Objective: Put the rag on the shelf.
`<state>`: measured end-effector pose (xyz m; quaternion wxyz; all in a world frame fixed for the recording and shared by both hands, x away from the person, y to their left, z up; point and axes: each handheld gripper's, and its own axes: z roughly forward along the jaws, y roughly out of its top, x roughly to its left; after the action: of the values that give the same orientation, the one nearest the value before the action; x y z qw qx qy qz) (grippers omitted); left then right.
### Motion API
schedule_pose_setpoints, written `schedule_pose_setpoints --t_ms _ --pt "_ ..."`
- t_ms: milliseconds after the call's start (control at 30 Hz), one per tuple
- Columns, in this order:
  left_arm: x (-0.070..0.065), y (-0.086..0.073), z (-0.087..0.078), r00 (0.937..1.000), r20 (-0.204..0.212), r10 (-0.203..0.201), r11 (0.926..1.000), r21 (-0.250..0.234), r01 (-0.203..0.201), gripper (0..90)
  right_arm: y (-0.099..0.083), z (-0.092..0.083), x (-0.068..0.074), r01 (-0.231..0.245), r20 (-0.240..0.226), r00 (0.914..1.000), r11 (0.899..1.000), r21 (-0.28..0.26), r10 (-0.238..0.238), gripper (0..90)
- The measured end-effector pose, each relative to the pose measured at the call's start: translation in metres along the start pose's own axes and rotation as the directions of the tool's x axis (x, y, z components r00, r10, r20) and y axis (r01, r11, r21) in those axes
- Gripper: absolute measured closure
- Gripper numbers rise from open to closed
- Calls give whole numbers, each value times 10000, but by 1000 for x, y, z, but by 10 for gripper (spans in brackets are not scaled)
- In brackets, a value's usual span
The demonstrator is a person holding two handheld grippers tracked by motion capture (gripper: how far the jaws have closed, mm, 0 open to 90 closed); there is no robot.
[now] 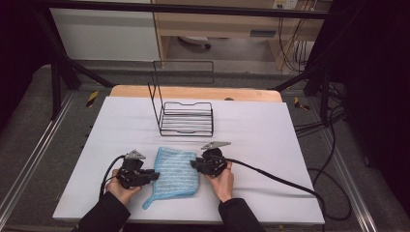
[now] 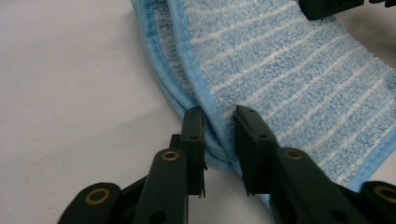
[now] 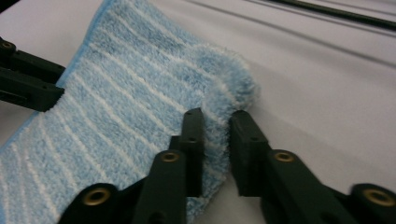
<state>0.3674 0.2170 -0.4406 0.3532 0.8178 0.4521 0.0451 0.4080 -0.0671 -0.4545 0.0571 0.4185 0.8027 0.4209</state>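
A light blue striped towel (image 1: 175, 171) lies folded on the white table (image 1: 270, 130) near its front edge. My left gripper (image 1: 155, 175) is at the towel's left edge. In the left gripper view the jaws (image 2: 219, 114) pinch the layered hem of the towel (image 2: 289, 70). My right gripper (image 1: 193, 163) is at the towel's right edge. In the right gripper view its jaws (image 3: 215, 116) squeeze a raised fold of the towel (image 3: 116, 107). The two grippers face each other across the cloth, each held by a hand.
A black wire rack (image 1: 186, 118) with a tall wire back stands behind the towel at the table's middle. Cables trail from both grippers, the right one running across the table to its right edge. Open white surface lies to the left and right.
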Motion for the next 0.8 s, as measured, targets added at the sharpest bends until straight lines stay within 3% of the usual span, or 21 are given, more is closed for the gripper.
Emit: schedule_pose_setpoints --t_ms 167,300,333,500,600,667,700,733,767,800 --pt "-4 1 -1 9999 -28 126 9999 -105 -126 823 2 -5 1 15 21 10000 10000 -33 -15 830" --pt "-13 0 2 9980 627 33 9998 -222 -19 842 5 -22 -3 2 222 9998 10000 51 -3 833" --pt "-20 1 5 9956 924 125 9994 -341 -93 841 5 -25 -4 -21 338 9994 10000 84 18 832" --pt "-34 2 13 9954 621 727 9962 -523 -695 823 -4 -35 -15 -83 645 9979 9996 274 65 815" --pt "-35 2 13 9956 533 764 9959 -530 -736 796 -8 -33 -19 -22 617 9981 9998 214 9 787" --pt "-32 3 11 9956 445 827 9953 -533 -803 738 -11 -31 -21 149 533 9985 9998 95 -154 730" --pt "-30 6 6 9958 177 901 9938 -677 -887 648 -14 -31 -23 278 512 9983 9995 -162 -269 651" --pt "-30 6 6 9958 177 901 9938 -677 -887 609 -14 -31 -23 278 512 9983 9995 -162 -269 651" --pt "-28 8 3 9955 -9 944 9927 -760 -942 567 -15 -34 -26 307 484 9984 9986 -419 -287 575" --pt "-26 12 1 9951 -193 972 9912 -881 -985 567 -15 -34 -26 307 484 9984 9986 -419 -287 575"
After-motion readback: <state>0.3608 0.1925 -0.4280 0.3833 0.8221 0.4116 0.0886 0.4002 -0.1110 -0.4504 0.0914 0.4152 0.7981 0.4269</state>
